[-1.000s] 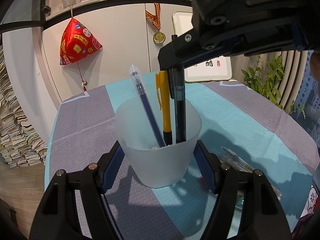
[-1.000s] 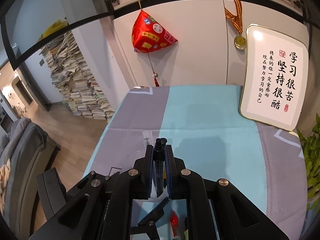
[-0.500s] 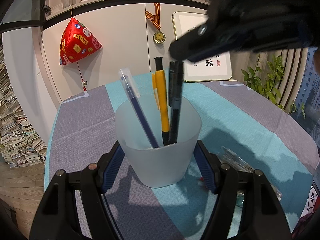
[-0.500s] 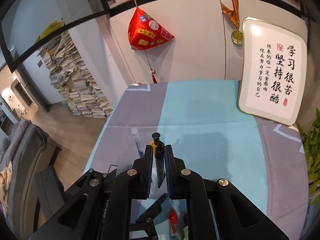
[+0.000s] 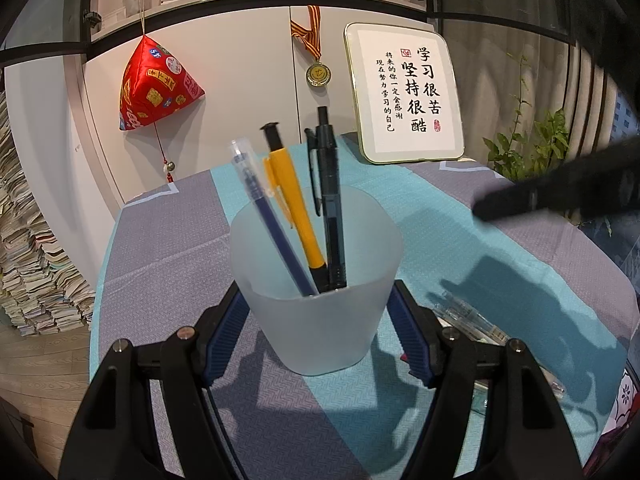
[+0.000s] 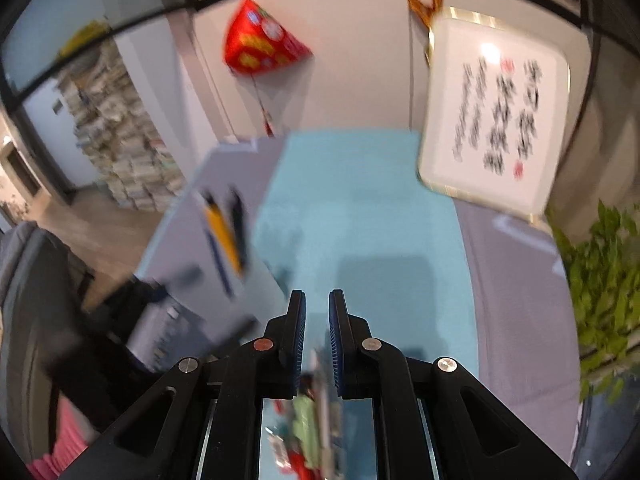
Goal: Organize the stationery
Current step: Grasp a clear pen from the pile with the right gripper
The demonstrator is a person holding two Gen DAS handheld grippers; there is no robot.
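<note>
Pens, a blue one (image 5: 269, 222), a yellow one (image 5: 295, 216) and a black one (image 5: 330, 208), stand in the frosted cup (image 5: 316, 300) clamped between the left gripper (image 5: 318, 330) fingers, with loose pens (image 5: 468, 318) lying just right of it. Seen from the right gripper (image 6: 317, 332), its fingers are slightly apart and empty, the cup (image 6: 240, 280) blurred off to its left; a careless swing could knock the tall pens and tip the cup.
</note>
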